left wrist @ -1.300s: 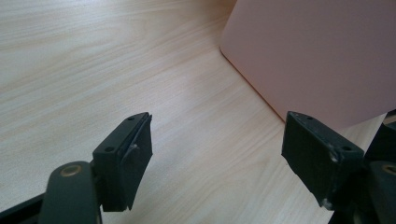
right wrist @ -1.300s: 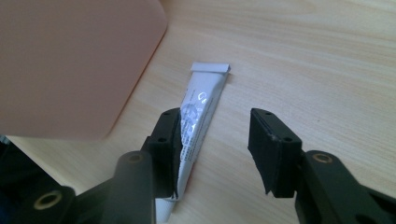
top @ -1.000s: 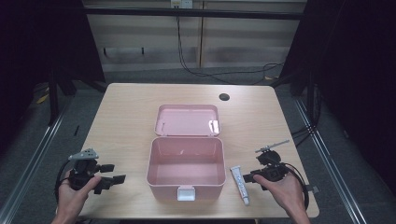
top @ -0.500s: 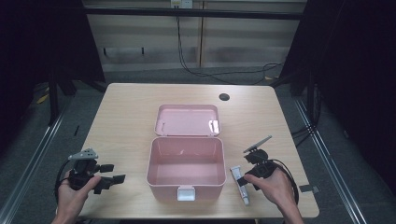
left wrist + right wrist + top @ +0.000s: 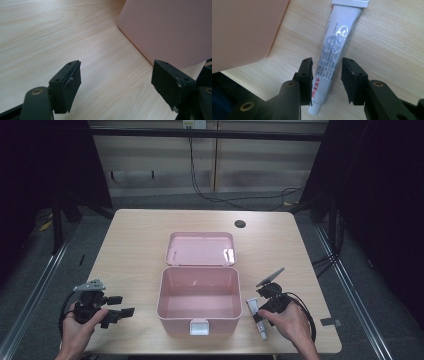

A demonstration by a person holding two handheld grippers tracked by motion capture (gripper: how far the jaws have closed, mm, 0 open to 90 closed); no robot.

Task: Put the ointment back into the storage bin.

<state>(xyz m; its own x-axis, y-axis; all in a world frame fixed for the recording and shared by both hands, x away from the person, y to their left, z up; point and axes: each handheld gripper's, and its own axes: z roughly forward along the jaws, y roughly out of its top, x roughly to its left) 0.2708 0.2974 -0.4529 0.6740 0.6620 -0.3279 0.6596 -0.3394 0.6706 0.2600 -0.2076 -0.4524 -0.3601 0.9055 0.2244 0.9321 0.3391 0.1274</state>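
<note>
Over on the left, the left hand-held gripper (image 5: 120, 306) hangs low over the desk (image 5: 135, 250) with its jaws spread wide and nothing between them, pointing toward the side wall of the pink box (image 5: 199, 299), which sits open in the middle with its lid (image 5: 201, 248) thrown back and its inside bare. To the right of the box, a small white tube (image 5: 334, 52) lies flat on the wood, just beside the box's right wall. The right hand-held gripper (image 5: 327, 81) is down around the tube's lower part, and its jaws have just been closing, yet there is a sliver of gap at the right pad, so I'd say nothing is gripped yet. To do this well, I'd centre the jaws across the tube's body rather than near the cap end, squeeze gently so the soft tube doesn't buckle or squirt away, and lift straight up before swinging left over the box rim.
</note>
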